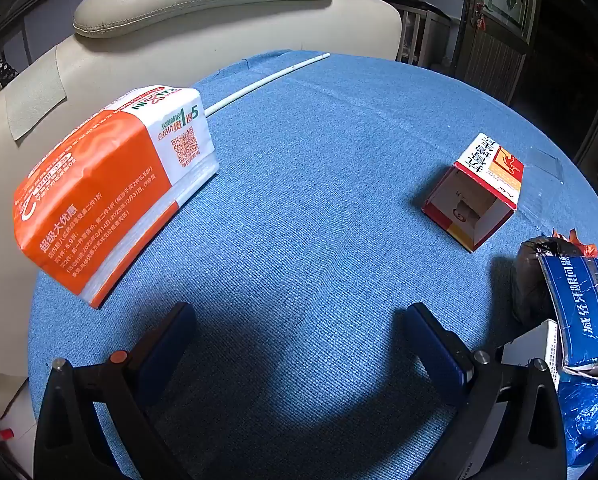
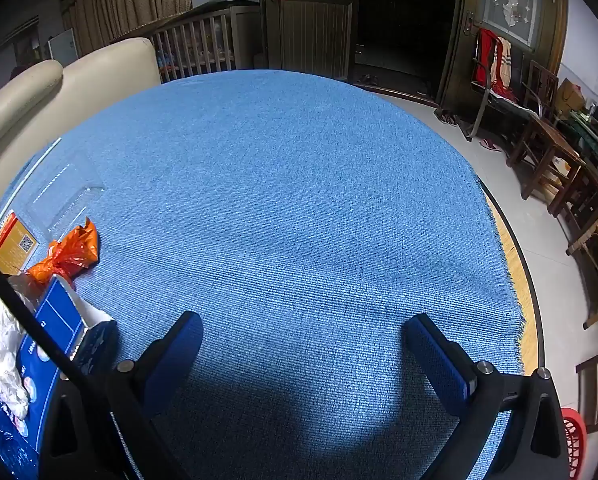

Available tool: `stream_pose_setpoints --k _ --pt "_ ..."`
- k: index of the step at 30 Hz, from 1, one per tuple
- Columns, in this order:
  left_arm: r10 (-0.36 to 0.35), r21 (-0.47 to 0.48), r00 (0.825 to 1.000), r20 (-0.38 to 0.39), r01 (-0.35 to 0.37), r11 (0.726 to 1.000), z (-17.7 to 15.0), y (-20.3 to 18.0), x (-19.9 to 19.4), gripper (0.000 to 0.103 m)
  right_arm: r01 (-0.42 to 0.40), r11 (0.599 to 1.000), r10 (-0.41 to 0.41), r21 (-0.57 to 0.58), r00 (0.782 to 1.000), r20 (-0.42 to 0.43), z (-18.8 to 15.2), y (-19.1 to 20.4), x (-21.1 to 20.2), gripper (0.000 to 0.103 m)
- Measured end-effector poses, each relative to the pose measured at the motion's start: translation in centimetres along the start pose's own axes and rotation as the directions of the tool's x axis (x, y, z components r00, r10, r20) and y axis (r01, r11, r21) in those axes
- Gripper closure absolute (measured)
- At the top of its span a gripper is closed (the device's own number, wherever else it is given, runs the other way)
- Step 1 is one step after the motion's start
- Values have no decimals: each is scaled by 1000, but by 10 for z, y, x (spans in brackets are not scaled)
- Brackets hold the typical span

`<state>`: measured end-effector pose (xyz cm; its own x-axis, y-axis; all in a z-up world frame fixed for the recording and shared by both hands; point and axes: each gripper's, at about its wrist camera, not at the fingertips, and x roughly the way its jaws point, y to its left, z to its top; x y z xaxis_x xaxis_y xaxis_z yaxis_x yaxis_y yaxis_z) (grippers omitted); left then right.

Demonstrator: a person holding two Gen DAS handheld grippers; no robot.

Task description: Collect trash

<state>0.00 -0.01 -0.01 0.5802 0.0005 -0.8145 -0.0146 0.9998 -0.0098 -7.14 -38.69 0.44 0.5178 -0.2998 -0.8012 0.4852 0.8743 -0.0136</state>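
A round table (image 1: 319, 184) under a blue cloth stands before a cream sofa (image 1: 219, 28). The left tongs (image 1: 299, 328) and right tongs (image 2: 303, 334) both gape wide over bare cloth, holding nothing. An orange tissue pack (image 1: 107, 192) lies far left, an open red-and-white carton (image 1: 475, 192) to the right, and near it a heap of bagged trash (image 1: 571, 304).

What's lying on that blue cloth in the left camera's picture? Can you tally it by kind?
Tissue packs: 1
Open cartons: 1
White sticks: 1
Clear trays: 1
Heaps of bags and wrappers: 1, pieces too jumbled to count
Total: 5
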Motion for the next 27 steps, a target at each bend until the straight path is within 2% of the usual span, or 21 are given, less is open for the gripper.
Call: stream_pose_setpoints --k 23,27 --pt "1 0 1000 1 -1 1000 0 1 0 0 0 1000 0 0 1000 1 0 0 0 0" --pt "-5 26 1000 3 5 1000 -8 2 -11 0 0 1000 0 0 1000 1 0 0 0 0"
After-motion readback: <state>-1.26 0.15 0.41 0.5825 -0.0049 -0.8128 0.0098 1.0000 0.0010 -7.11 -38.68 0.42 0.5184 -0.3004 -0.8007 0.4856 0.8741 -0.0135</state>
